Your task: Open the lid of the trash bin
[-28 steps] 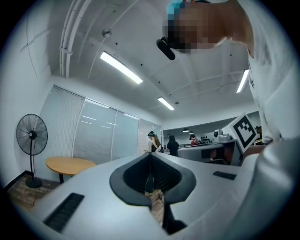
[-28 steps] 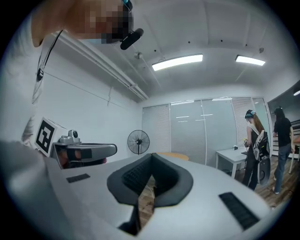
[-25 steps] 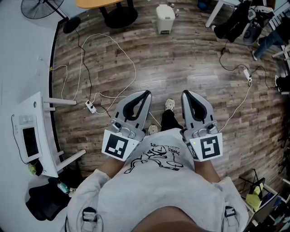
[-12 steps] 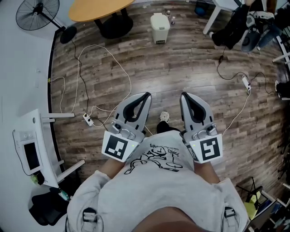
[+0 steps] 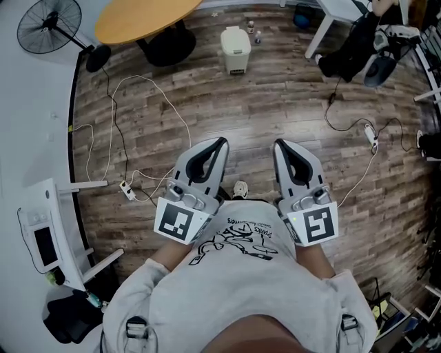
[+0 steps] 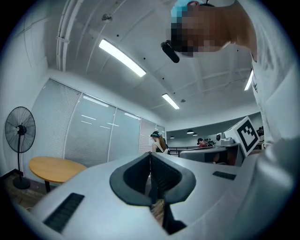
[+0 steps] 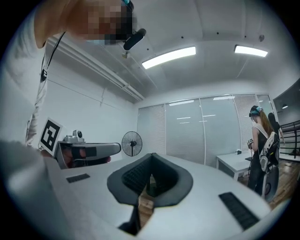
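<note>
You've got both claws held up close in front of your chest, and each one is pinched shut, tip against tip, with nothing between. The left claw (image 5: pixel 220 143) and the right claw (image 5: pixel 278 144) sit side by side in the head view, smooth grey shells with dark padded hollows, each with a black-and-white marker cube at its back. Only that head view gives you the small cream plastic trash bin (image 5: pixel 236 48): it stands on the wood-plank floor (image 5: pixel 275 103), well apart from both claws, lid down, just beside the dark base of the round orange-wood table (image 5: pixel 141 17). Thin white and black cables (image 5: pixel 117 131) loop over the planks between you and it. The left gripper view looks up and out past the left claw (image 6: pixel 150 155) and catches the black pedestal fan (image 6: pixel 19 129), the same orange tabletop (image 6: pixel 56 168), frosted glass panels and long ceiling light strips (image 6: pixel 122 57). The right gripper view looks past the right claw (image 7: pixel 152 155) to that fan (image 7: pixel 131 142) farther off, a white desk (image 7: pixel 234 164) and a person standing by it (image 7: pixel 261 140).
</note>
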Tool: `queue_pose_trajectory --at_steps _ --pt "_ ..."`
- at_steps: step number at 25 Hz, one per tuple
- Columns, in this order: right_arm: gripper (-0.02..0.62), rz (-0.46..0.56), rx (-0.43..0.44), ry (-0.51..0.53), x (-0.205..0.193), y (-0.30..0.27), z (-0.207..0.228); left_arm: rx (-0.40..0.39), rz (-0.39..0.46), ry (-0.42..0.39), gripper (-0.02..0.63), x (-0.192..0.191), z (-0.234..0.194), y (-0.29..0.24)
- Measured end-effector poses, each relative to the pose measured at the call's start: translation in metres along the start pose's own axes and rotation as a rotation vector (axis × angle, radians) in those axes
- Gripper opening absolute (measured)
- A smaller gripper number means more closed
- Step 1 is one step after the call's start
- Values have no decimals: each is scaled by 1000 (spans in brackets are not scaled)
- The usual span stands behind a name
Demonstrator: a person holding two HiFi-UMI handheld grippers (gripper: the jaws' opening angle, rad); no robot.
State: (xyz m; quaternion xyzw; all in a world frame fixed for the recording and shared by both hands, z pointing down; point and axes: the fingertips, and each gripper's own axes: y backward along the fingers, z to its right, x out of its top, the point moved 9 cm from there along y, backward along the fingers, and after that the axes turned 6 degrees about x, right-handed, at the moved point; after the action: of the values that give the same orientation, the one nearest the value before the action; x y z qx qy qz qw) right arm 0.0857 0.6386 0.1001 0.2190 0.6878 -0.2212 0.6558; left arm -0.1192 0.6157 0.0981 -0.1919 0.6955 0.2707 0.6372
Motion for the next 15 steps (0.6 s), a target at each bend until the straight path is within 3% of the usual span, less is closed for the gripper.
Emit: queue_pose_trajectory --at_steps 4,15 --pt "5 -13 -4 -12 -4 -9 20 -24 18 -4 18 -1 -1 -22" --pt "5 -43 6 -30 -18 -61 67 -9 -47 3 19 -21 -38 -78"
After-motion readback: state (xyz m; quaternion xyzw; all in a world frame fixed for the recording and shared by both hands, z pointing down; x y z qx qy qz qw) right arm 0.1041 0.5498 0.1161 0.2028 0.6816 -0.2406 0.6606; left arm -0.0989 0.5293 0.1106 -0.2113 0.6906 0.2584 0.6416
